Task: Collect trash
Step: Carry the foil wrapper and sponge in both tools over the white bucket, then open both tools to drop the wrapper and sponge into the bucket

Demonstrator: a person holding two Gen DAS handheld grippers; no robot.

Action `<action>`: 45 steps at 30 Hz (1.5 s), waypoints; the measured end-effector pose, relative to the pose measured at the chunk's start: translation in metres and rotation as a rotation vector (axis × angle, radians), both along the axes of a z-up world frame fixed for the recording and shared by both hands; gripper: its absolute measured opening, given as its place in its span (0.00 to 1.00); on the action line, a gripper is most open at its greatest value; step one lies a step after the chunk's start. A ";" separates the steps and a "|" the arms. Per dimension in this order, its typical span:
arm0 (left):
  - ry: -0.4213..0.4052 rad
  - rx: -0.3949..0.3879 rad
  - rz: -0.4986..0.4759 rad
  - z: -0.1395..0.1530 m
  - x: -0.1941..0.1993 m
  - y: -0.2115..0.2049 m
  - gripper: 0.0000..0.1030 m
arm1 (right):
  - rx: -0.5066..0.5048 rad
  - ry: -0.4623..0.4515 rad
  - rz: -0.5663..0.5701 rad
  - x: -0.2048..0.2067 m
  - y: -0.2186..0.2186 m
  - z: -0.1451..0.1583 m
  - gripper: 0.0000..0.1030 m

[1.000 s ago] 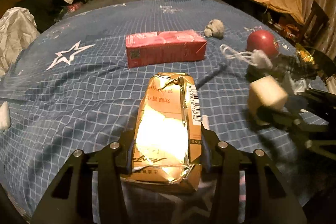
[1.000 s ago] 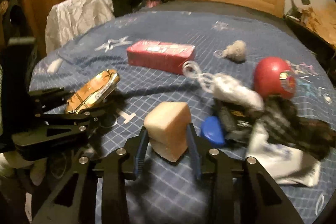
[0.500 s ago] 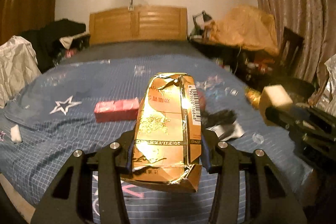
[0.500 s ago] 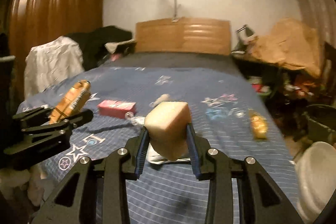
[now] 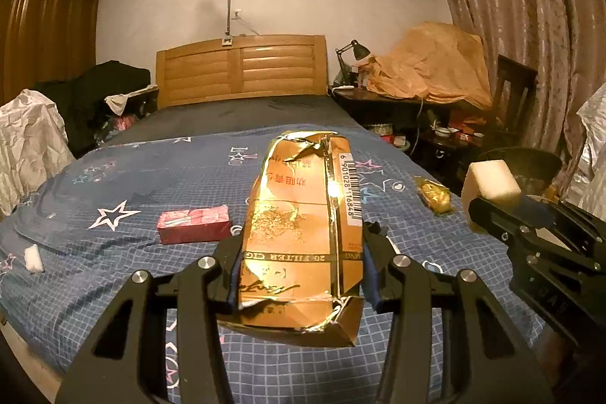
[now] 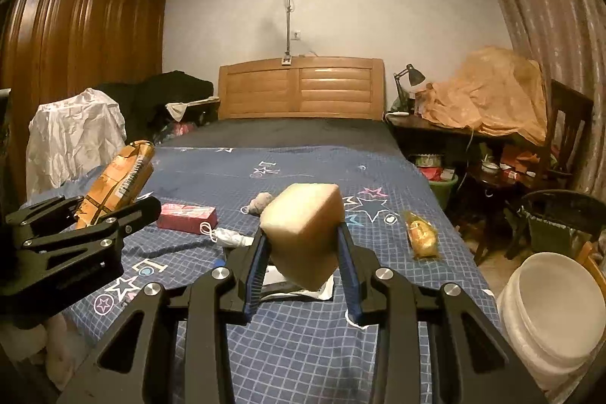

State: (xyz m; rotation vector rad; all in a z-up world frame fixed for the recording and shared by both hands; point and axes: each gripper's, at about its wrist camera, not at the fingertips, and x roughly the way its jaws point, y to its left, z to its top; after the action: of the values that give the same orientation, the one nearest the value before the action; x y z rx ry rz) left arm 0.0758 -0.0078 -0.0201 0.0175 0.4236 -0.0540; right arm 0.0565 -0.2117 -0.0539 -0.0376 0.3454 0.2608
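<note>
1. Bucket [image 6: 549, 313], white, lower right of right wrist frame, on the floor beside the bed [image 6: 303, 336]; inside looks bare.
2. Left gripper [image 5: 299, 275] raised over the bed, angled slightly down, fingers clamped on a gold cigarette carton [image 5: 303, 226].
3. Right gripper [image 6: 303, 252] also raised and angled slightly down, fingers clamped on a pale foam block [image 6: 303, 237].
4. Carton centre frame, long axis pointing away toward the headboard [image 5: 242, 70], torn end nearest the camera.
</note>
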 end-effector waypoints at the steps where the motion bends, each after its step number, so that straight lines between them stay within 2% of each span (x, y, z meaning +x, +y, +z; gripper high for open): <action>1: 0.001 0.001 -0.004 0.000 0.001 -0.002 0.44 | -0.001 -0.002 -0.002 0.000 0.002 0.000 0.35; 6: -0.005 0.001 -0.040 0.007 0.013 -0.018 0.44 | -0.002 -0.006 -0.028 0.002 -0.014 0.008 0.35; 12: -0.006 -0.001 -0.116 0.017 0.033 -0.057 0.44 | -0.006 -0.029 -0.107 0.006 -0.060 0.028 0.35; 19: -0.005 0.006 -0.247 0.031 0.057 -0.125 0.44 | -0.014 -0.023 -0.228 0.013 -0.152 0.049 0.35; 26: 0.037 0.011 -0.418 0.030 0.077 -0.213 0.44 | -0.036 0.048 -0.333 0.020 -0.255 0.051 0.35; 35: 0.153 0.012 -0.620 0.001 0.098 -0.319 0.44 | 0.000 0.235 -0.445 0.034 -0.395 0.014 0.35; 39: 0.231 0.008 -0.678 -0.020 0.107 -0.354 0.44 | 0.043 0.324 -0.459 0.044 -0.432 -0.012 0.35; 45: 0.305 0.044 -0.711 -0.050 0.114 -0.384 0.44 | 0.087 0.418 -0.467 0.060 -0.456 -0.052 0.35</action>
State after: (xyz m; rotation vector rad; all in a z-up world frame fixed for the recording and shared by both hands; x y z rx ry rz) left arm 0.1901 -0.3921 -0.0701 0.2050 0.7074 -0.7553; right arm 0.1168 -0.6678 -0.1057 0.1850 0.7442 -0.1845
